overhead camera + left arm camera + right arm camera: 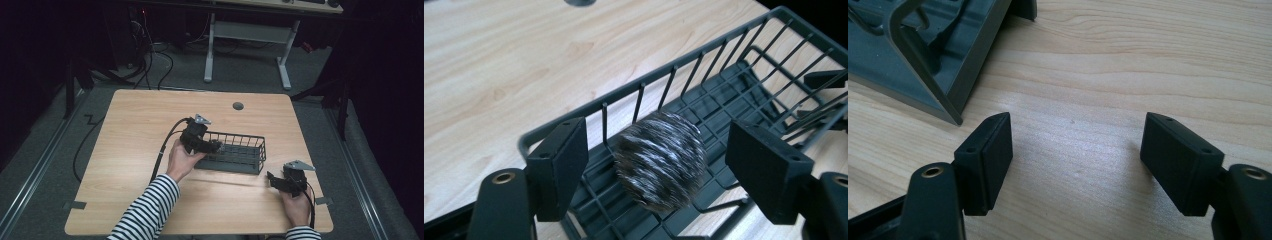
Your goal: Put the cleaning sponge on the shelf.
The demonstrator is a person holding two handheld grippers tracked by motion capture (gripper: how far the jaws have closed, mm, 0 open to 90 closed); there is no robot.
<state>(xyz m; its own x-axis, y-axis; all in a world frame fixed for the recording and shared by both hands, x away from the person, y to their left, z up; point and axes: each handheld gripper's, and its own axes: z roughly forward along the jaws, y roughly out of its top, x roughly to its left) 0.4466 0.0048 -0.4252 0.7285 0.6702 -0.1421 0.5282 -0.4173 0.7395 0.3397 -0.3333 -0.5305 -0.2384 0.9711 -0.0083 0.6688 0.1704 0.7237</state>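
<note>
A dark grey wire basket (pixel 239 136) stands in the middle of the wooden table. My left gripper (pixel 212 146) hangs over the basket's left end, open. In the left gripper view a round metallic scouring ball (pixel 659 160) appears blurred between the spread jaws of the left gripper (pixel 659 132), inside the basket (pixel 704 50) near its wall; neither jaw touches it. My right gripper (pixel 272 179) rests low near the table's front right, open, just off the basket's near right corner. The right gripper (pixel 1078 130) has bare wood between its jaws, with the basket's base corner (pixel 923 45) at upper left.
A grey cable hole (pixel 238 106) sits near the table's far edge. The left gripper's black cable (pixel 167 145) curves across the wood to the left of the basket. A white-legged desk (pixel 210 50) stands on the floor beyond the table.
</note>
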